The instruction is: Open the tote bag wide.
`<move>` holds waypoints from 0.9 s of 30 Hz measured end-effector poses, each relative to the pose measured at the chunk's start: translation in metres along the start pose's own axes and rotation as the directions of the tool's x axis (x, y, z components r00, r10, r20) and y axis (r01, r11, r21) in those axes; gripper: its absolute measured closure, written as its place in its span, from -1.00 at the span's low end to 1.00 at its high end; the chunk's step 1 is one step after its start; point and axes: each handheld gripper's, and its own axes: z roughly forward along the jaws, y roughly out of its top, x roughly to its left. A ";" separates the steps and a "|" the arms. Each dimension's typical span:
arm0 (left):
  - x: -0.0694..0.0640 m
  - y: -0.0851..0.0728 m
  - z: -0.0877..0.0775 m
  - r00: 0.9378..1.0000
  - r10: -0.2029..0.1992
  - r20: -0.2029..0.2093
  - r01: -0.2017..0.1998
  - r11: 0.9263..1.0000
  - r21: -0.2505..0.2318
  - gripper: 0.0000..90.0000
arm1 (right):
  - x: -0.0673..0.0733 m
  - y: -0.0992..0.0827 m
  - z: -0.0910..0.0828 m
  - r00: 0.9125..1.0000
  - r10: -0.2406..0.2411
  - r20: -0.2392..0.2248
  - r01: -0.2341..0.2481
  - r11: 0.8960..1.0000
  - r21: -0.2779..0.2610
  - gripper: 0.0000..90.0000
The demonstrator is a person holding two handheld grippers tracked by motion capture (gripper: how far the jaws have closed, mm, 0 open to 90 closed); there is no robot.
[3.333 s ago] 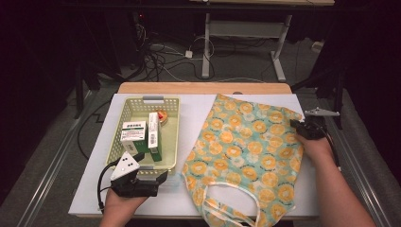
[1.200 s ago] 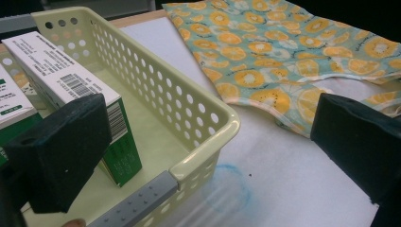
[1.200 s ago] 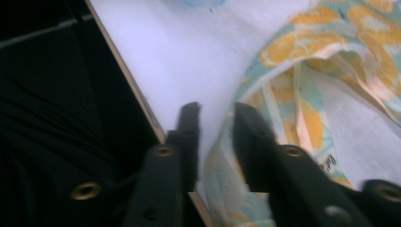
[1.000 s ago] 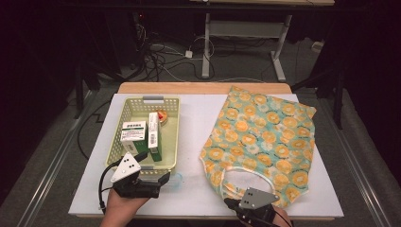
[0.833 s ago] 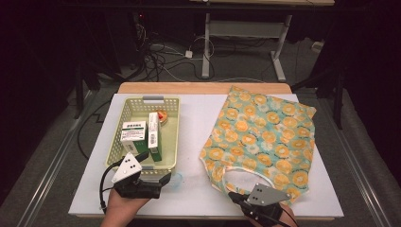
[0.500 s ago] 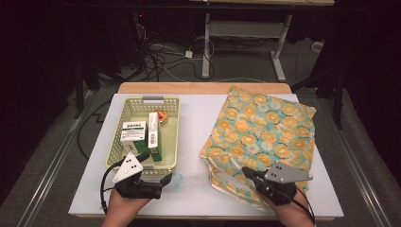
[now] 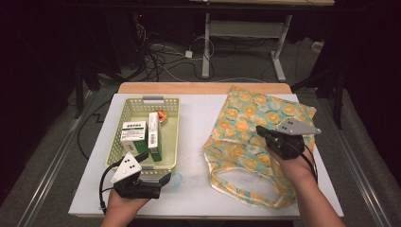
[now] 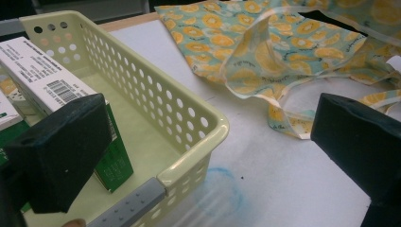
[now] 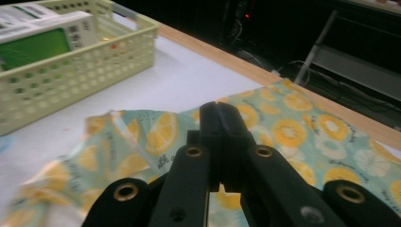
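Lying beneath the right gripper (image 7: 264, 134), the lemon-print bag (image 7: 246, 118) sits under its closed, empty fingers (image 9: 220, 127).

Beside the perforated, glossy plastic basket (image 7: 169, 137) the soft printed cloth bag (image 7: 265, 127) is lying wrinkled; cardboard boxes (image 7: 142, 135) are sitting inside the basket on the matt white tabletop (image 7: 194, 123).

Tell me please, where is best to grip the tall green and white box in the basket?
Probably grip the tall box by its upper end, from straight above. It stands upright in the basket, so its top clears the rim; a neighbouring box crowds one side.
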 end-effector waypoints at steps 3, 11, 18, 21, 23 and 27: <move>0.000 0.000 0.001 1.000 0.003 0.003 -0.003 1.000 0.003 -1.00 | -0.026 -0.013 0.028 0.998 0.062 0.027 -0.063 0.996 0.063 1.00; 0.001 0.000 0.001 1.000 -0.005 0.007 0.005 1.000 0.003 -1.00 | -0.050 -0.037 0.049 0.989 0.138 0.045 -0.143 0.982 0.127 0.53; -0.001 0.000 0.004 1.000 0.000 0.011 0.000 1.000 0.009 -1.00 | -0.033 -0.017 -0.015 0.996 0.088 0.028 -0.088 0.996 -0.010 0.34; -0.003 0.000 0.005 1.000 0.003 0.011 -0.003 1.000 0.010 -1.00 | -0.009 -0.031 -0.042 0.997 0.078 -0.009 -0.078 0.997 -0.017 0.29; -0.004 -0.001 0.005 1.000 0.007 0.011 -0.007 1.000 0.014 -1.00 | 0.005 -0.046 -0.056 0.997 0.073 -0.015 -0.073 0.997 -0.010 0.22; -0.004 -0.001 0.007 1.000 0.005 0.015 -0.006 1.000 0.019 -1.00 | 0.020 -0.077 -0.072 0.995 0.098 -0.005 -0.098 0.995 0.022 0.19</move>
